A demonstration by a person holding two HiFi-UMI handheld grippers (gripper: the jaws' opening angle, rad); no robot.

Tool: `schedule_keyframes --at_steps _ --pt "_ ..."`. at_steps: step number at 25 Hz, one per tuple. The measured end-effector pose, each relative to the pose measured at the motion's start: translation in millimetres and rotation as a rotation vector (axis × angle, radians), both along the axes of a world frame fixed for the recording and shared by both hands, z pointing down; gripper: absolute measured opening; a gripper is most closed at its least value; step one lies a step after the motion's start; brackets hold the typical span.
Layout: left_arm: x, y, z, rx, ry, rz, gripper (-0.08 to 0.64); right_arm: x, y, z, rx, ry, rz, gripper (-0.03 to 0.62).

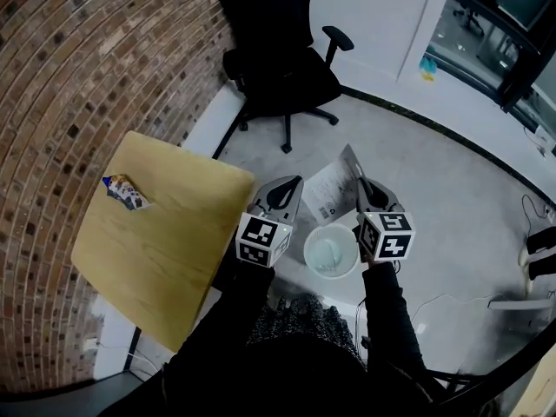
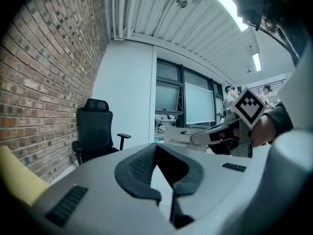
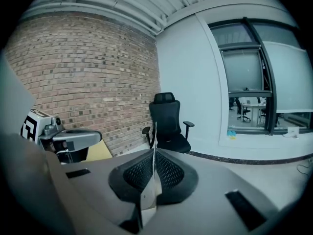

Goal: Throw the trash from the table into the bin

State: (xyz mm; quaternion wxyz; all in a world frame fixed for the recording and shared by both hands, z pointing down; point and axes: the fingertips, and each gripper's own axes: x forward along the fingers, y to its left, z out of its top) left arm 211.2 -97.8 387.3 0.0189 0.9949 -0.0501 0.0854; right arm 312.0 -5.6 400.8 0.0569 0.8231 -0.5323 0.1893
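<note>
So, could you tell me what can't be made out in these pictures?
- Bin: head view, contents too pale to tell.
- Wrapper: head view, print too small.
- Sheet in the right gripper: right gripper view shows only its edge; print illegible in head view.

White paper sheet (image 1: 331, 194) w/ printed label, pinched edge-on in right gripper (image 1: 360, 181), tilted up over bin; round white bin (image 1: 331, 252) on floor just beside table corner; crumpled blue-white wrapper (image 1: 124, 191) lying flat nr far-left edge of yellow table (image 1: 174, 259)
</note>
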Motion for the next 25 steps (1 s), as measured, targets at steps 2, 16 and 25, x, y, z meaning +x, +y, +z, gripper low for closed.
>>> schedule_keyframes --at_steps 2,16,25 --pt "6.5 8.7 3.8 -0.006 -0.005 0.026 0.006 5.4 10.5 3.2 -0.002 -0.004 0.026 0.012" --pt "39.4 57.2 24.3 -0.031 -0.025 0.177 0.006 23.9 72.8 28.9 -0.042 -0.031 0.175 0.014" --pt "47.1 87.2 50.1 -0.039 -0.058 0.273 0.006 21.4 100.1 57.2 -0.090 -0.027 0.232 0.014"
